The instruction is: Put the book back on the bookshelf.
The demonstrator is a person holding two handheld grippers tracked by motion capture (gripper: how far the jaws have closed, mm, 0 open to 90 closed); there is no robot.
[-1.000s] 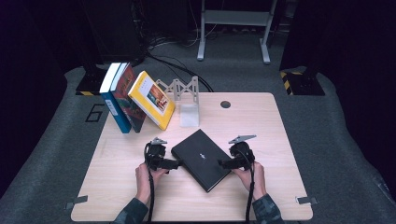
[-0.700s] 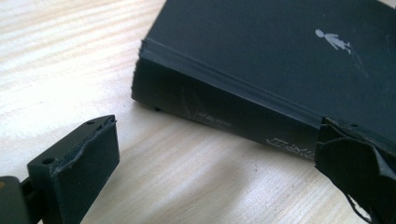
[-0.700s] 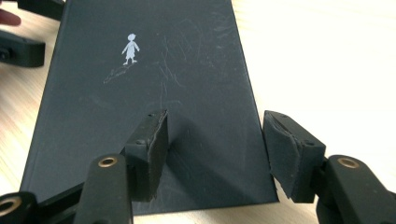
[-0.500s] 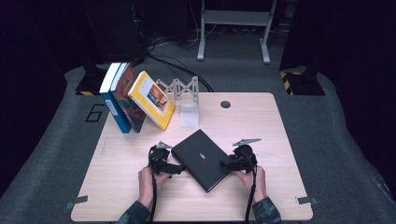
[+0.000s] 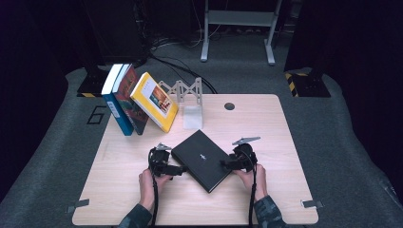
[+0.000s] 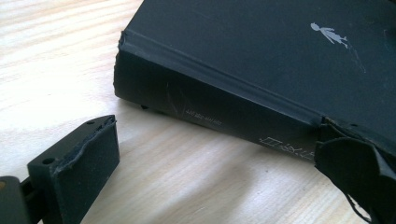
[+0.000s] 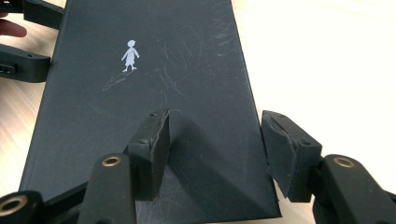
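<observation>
A black book (image 5: 203, 159) lay flat on the table (image 5: 285, 142), set at a slant near the front edge, between the two hands. From the high view the left gripper (image 5: 177, 169) sat at the book's left side and the right gripper (image 5: 226, 164) at its right corner, each with a hand behind it; how the jaws stood was too small to read from up there.

The right gripper view filled that in: the right gripper (image 7: 212, 149) had one jaw over the cover and the other just off the edge, the corner between them. Those jaws had just been closing, yet whether the pads pressed the book I couldn't tell. That view also showed a small silver figure (image 7: 130, 55) on the cover.

The left gripper view showed the spine with faint lettering. The left gripper (image 6: 233, 172) stood spread wide, one pad on bare wood, the other against the spine's end.

Only the high view took in the leaning books (image 5: 138, 102) and a rack (image 5: 187, 95) at the back.
</observation>
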